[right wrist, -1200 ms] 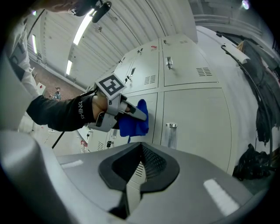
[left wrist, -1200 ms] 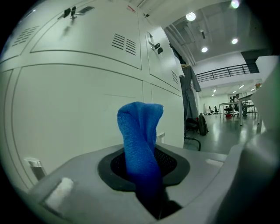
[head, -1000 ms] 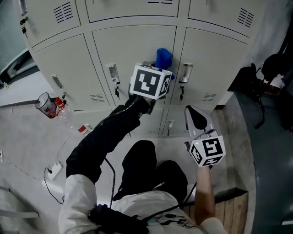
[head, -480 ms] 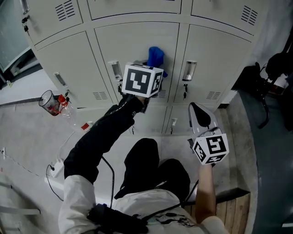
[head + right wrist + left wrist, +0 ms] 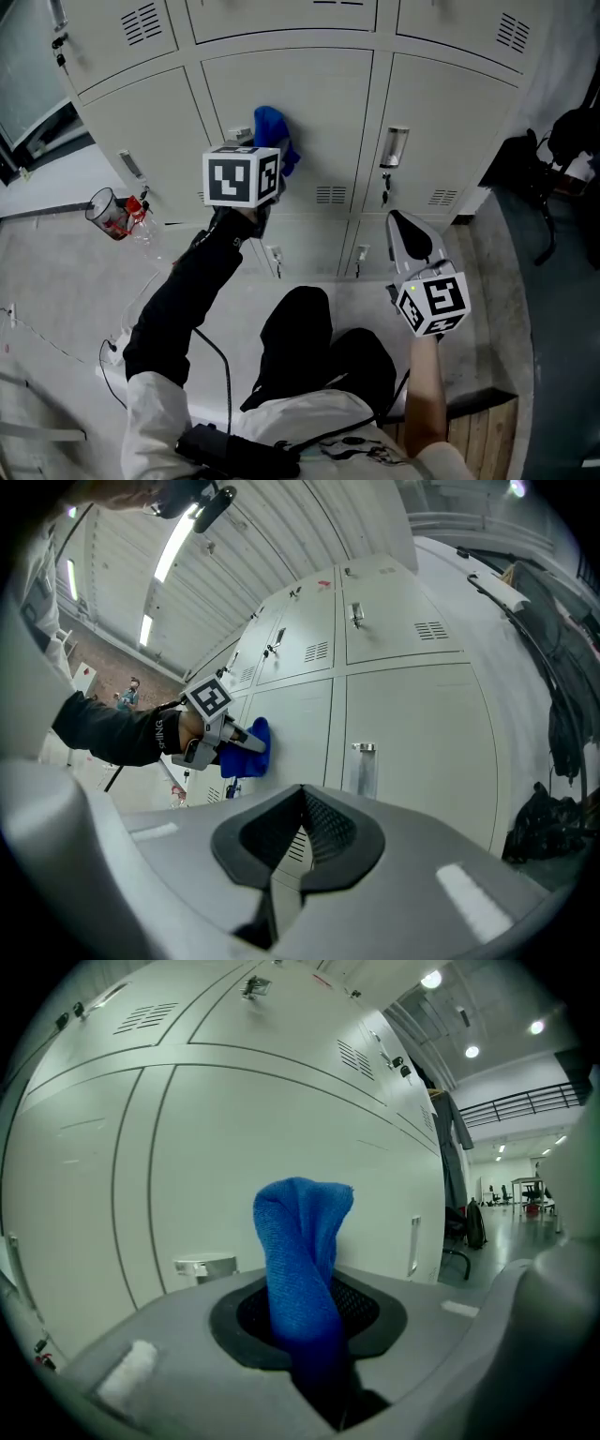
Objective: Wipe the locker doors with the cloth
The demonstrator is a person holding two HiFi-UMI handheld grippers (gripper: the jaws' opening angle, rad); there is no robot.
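The left tongs point(image 5: 262, 155) are clamped on the blue cloth point(image 5: 275, 134), which sticks straight ahead of them against the middle locker door point(image 5: 319, 108) near its left edge, while the right tongs point(image 5: 281, 855), closed and empty, hang well apart.

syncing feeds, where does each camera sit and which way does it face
Head view: on the person's head, looking down at the locker doors; shows arms, legs, left gripper, right gripper.
Left gripper view: on the left gripper, facing a door; its jaws are shut on the cloth.
Right gripper view: on the right gripper, facing the locker doors; jaws together, empty.
Head and right gripper views share the left gripper holding the cloth.
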